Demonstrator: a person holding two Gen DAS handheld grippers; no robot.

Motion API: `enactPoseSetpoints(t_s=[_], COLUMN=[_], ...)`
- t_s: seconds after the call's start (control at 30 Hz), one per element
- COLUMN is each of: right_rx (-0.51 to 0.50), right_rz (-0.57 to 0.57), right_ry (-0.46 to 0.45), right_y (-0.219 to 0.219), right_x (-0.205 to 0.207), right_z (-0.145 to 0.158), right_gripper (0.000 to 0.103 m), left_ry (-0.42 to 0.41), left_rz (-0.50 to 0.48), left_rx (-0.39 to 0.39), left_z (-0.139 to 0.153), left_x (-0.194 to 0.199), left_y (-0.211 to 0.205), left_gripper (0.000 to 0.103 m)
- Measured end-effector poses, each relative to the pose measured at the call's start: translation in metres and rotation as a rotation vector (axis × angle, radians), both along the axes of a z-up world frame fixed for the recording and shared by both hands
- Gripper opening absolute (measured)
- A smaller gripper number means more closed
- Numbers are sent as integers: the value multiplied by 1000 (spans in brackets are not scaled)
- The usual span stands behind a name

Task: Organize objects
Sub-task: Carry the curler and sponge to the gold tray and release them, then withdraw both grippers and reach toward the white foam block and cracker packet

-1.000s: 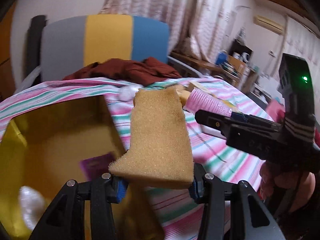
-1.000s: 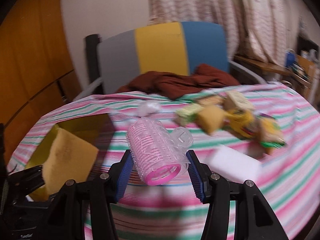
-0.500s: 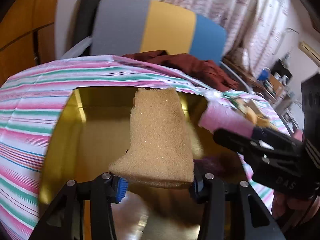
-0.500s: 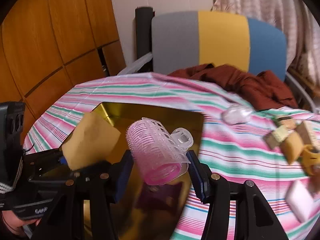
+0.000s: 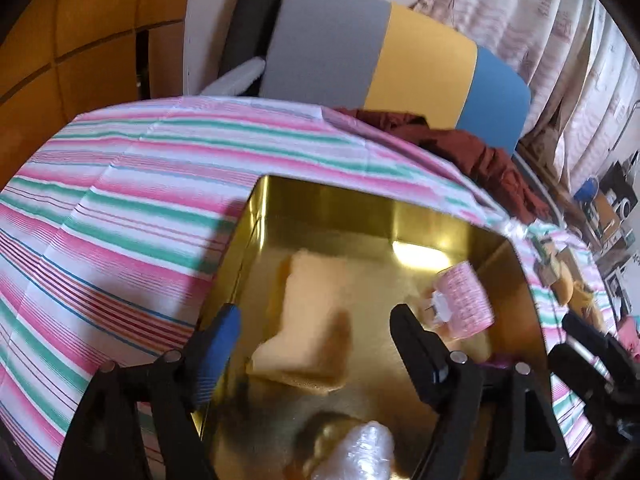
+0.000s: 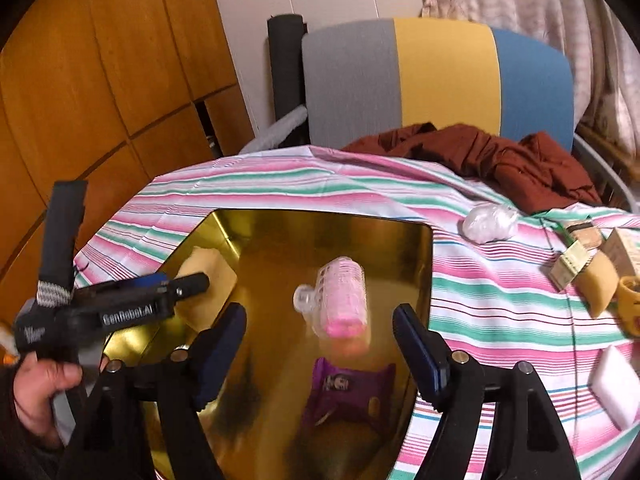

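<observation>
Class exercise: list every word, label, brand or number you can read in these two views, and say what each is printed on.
"GenRobot.AI": white lettering on the side of the left gripper, right wrist view.
Small white mark at that gripper's rear end: too blurred to read.
Purple packet in the gold box: print too blurred to read.
Left wrist view: nothing legible.

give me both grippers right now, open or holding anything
Left gripper: jaws opening, holding nothing; sponge released over gold box.
Right gripper: jaws opening, holding nothing; pink hair roller released.
</observation>
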State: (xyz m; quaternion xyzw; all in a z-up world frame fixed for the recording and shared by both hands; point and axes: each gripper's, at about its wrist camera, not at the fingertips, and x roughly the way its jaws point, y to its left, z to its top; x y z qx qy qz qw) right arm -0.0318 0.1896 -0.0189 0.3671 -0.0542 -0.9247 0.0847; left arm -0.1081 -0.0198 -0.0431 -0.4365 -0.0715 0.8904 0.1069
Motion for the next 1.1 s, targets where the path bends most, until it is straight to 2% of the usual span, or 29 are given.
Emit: enactPoseSetpoints(t_s=[0.23, 0.37, 0.53, 1.1], right_rx=[-28, -37, -50, -83], right_rz=[-19, -33, -53, -149], right_ry=[12, 13, 16, 21], right_y=[8, 15, 24, 72], right_x=[15, 19, 26, 47], right_z=[1, 1, 1, 1], right_gripper=[77, 77, 77, 77], left_ry=[52, 58, 52, 49], left_rz=[13, -4, -14, -102], left_rx=[27, -12, -105, -146], left_z=[18, 21, 22, 30], left_x=[20, 29, 39, 62], left_y=[7, 22, 42, 89], left_gripper=[78, 78, 78, 78])
